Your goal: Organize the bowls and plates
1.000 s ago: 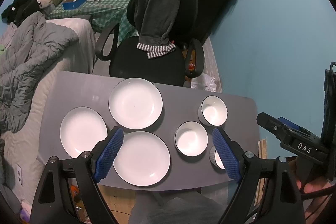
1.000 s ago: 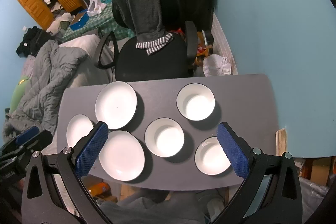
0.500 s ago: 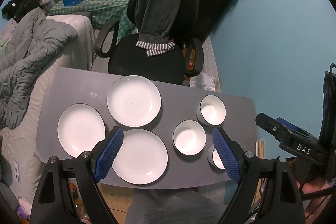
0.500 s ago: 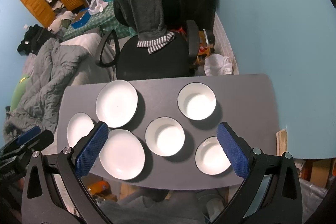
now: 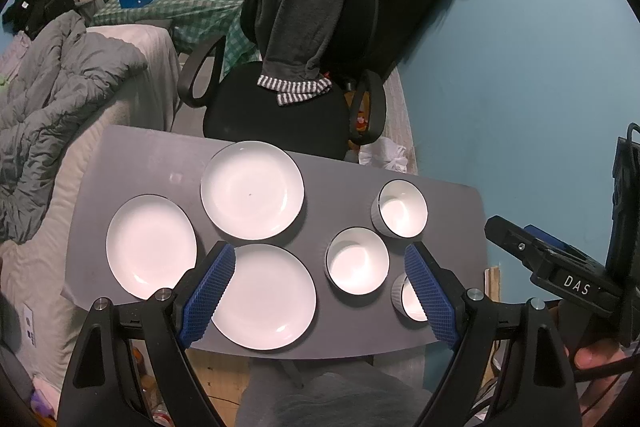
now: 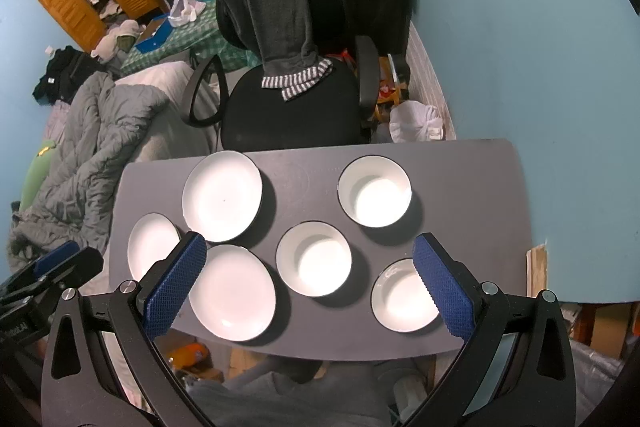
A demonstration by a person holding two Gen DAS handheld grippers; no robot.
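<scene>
On the grey table [image 6: 460, 179] lie three white plates: left [image 5: 151, 246], back [image 5: 252, 190] and front [image 5: 266, 297]. To their right stand three white bowls: back [image 6: 375, 196], middle [image 6: 314, 264] and front right [image 6: 404, 297]. In the left wrist view the front right bowl [image 5: 412, 301] is partly hidden by a blue pad. My left gripper [image 5: 318, 259] hovers high above the table, open and holding nothing. Just as high, my right gripper [image 6: 310, 243] is open and holds nothing. No dish is stacked on another.
A black office chair [image 5: 288, 115] with a grey garment over its back stands behind the table. A bed with a grey duvet [image 5: 52, 99] runs along the left side. A blue wall [image 6: 540, 67] closes the right. A person's lap [image 5: 320, 399] lies at the near edge.
The left wrist view has drifted very slightly, so the dishes sit a touch higher in it. No dish has moved. Both grippers stay open.
</scene>
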